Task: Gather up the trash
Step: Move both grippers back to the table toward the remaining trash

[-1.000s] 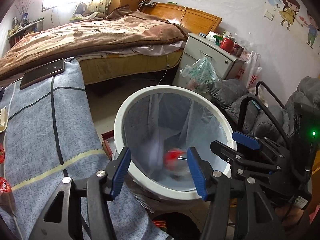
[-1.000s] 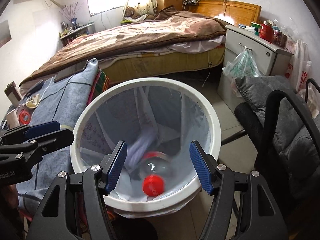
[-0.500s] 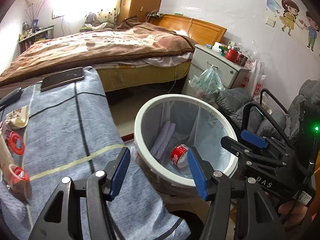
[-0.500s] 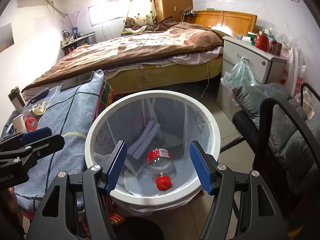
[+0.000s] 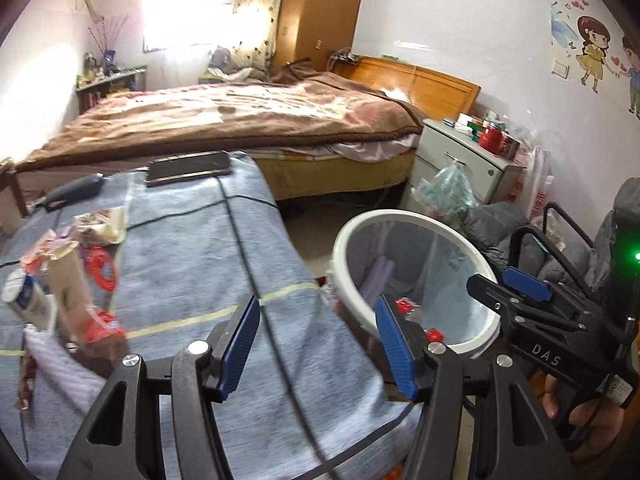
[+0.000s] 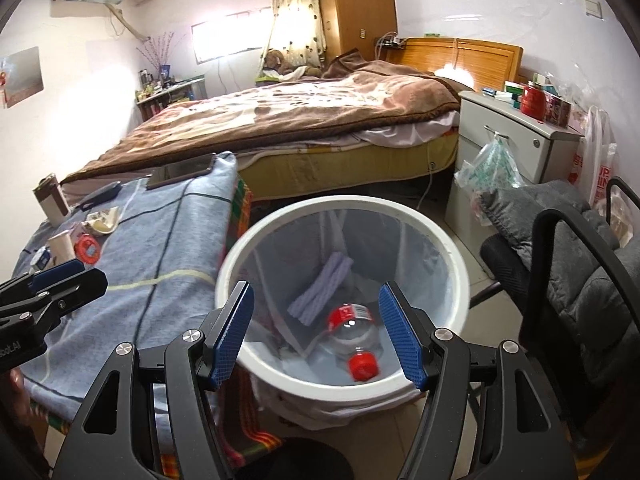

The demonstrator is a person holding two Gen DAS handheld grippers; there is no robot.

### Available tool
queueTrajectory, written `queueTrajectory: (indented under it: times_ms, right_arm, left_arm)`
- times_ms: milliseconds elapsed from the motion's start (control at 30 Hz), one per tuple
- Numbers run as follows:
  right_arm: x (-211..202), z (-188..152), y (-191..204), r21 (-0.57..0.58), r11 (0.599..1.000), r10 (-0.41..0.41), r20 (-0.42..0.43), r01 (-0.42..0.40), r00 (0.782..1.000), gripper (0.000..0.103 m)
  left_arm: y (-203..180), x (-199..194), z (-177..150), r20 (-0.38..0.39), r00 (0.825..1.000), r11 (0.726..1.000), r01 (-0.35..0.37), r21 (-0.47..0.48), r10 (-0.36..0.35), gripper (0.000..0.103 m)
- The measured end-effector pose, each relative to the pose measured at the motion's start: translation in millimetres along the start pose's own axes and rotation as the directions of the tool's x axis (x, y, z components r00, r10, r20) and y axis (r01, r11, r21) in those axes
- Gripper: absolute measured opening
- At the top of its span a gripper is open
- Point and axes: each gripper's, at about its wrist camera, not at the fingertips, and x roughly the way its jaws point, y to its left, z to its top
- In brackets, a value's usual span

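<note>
A white trash bin [image 6: 448, 244] with a clear liner stands on the floor beside a blue-cloth table [image 6: 160, 256]. Inside it lie a clear plastic bottle with a red cap [image 6: 354, 336] and a pale purple wad [image 6: 322, 284]. The bin also shows in the left wrist view [image 5: 404, 218]. My right gripper [image 6: 316, 332] is open and empty above the bin's near rim. My left gripper [image 5: 318, 344] is open and empty over the table's right edge. Trash sits on the table's left: a cardboard tube [image 5: 70, 280], red wrappers [image 5: 102, 268] and a crumpled wrapper [image 5: 100, 226].
A phone [image 5: 188, 168] and a dark remote [image 5: 74, 192] lie at the table's far end. A bed [image 6: 304, 120], a nightstand [image 6: 516, 148] with a hanging bag, and a grey-cushioned chair [image 6: 576, 264] surround the bin.
Both grippers have pulled back and up from the bin. The left one has swung left over the table, bringing the trash there into view. The bottle has settled in the bin.
</note>
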Motion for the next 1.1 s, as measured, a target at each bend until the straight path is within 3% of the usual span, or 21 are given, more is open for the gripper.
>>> queueTrajectory:
  times_ms: [533,1100]
  right_arm:
    - [-5.4,-4.3,75.1,-0.106,0.983,0.155,0.052,-0.149,0.987,0.066]
    - [2.9,-14.6,166.8,-0.258,0.917,0.316,0.005,-0.304,0.949,0.066]
  left_arm:
    - [75.6,-50.1,-29.2,0.068,0.985,0.983,-0.150,-0.102,0.157,0.064]
    - [171.9,-94.8,-67.1,0.040,0.943,0.918,-0.311,-0.247,0.330,0.066]
